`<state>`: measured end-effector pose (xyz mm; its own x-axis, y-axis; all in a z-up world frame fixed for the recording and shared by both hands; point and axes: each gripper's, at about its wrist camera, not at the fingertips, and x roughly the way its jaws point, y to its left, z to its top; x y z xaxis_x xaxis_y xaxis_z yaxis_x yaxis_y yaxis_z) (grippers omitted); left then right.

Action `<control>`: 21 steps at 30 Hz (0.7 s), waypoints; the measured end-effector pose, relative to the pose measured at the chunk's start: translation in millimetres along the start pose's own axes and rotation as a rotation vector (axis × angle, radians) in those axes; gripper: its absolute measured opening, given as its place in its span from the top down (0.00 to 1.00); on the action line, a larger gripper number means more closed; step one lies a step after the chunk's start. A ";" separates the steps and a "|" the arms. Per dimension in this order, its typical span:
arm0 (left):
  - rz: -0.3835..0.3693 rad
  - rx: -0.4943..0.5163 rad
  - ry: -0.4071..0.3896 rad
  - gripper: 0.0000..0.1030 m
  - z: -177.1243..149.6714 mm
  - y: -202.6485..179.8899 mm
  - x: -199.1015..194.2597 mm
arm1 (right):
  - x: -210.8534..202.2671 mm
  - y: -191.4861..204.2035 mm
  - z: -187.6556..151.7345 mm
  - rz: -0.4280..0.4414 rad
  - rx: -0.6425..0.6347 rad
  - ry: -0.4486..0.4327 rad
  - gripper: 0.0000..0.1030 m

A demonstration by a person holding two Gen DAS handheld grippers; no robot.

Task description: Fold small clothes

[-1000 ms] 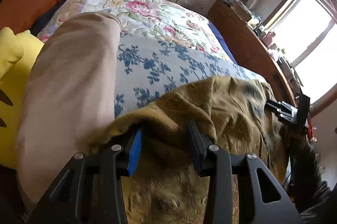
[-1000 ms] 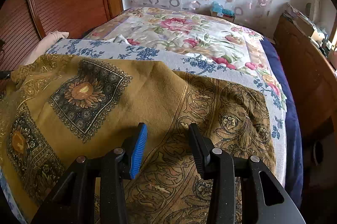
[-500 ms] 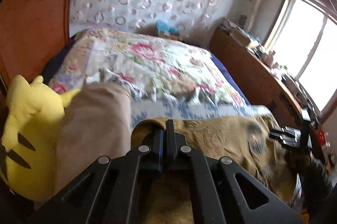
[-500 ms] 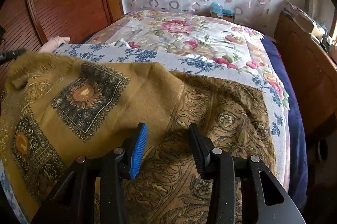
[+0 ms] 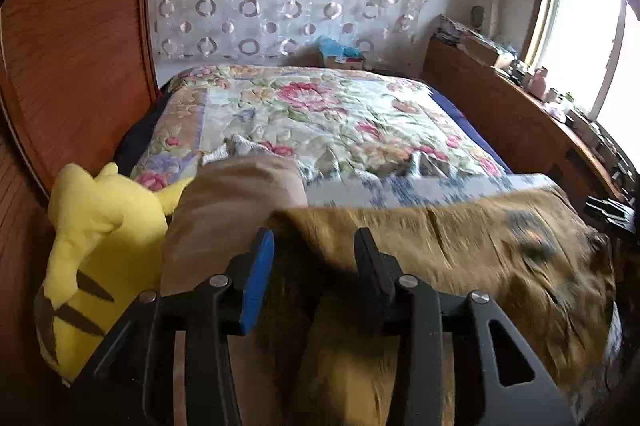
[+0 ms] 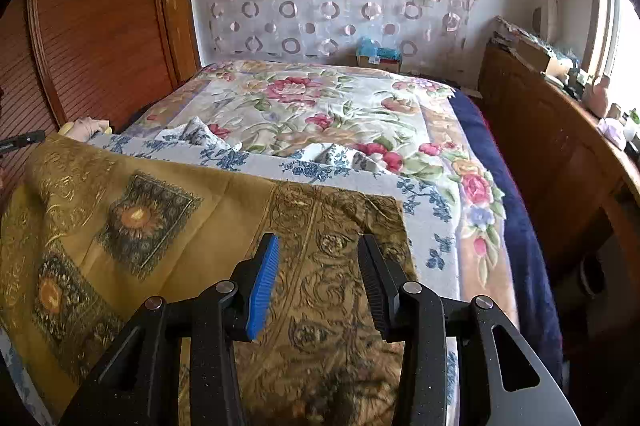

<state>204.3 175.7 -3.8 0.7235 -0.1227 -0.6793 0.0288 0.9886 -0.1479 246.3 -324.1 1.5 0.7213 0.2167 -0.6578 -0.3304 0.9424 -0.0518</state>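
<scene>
Mustard-gold patterned cloth [image 6: 168, 210] lies spread, unfolded, across the bed [image 6: 440, 210] at six o'clock; left gripper [image 5: 314, 254], fingers just reopened, and right gripper [image 6: 318, 258] hover part-open, empty; folding barely begun.

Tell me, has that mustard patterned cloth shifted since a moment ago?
Yes. In the right wrist view the mustard patterned cloth has slid nearer, baring more blue-flowered sheet.

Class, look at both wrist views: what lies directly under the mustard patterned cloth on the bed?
The mustard patterned cloth lies on a white sheet with blue flowers, which shows along its far edge and right side. Whatever is beneath its middle is covered.
</scene>
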 end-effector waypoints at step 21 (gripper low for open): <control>0.032 0.030 0.025 0.94 -96.7 -34.8 -56.1 | -63.0 -7.7 -83.4 -0.028 0.063 0.143 0.43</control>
<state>96.0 139.7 -30.1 0.7066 -0.0930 -0.7015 0.0267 0.9941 -0.1049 152.7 -366.3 -19.3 0.6343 0.1563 -0.7571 -0.2693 0.9627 -0.0269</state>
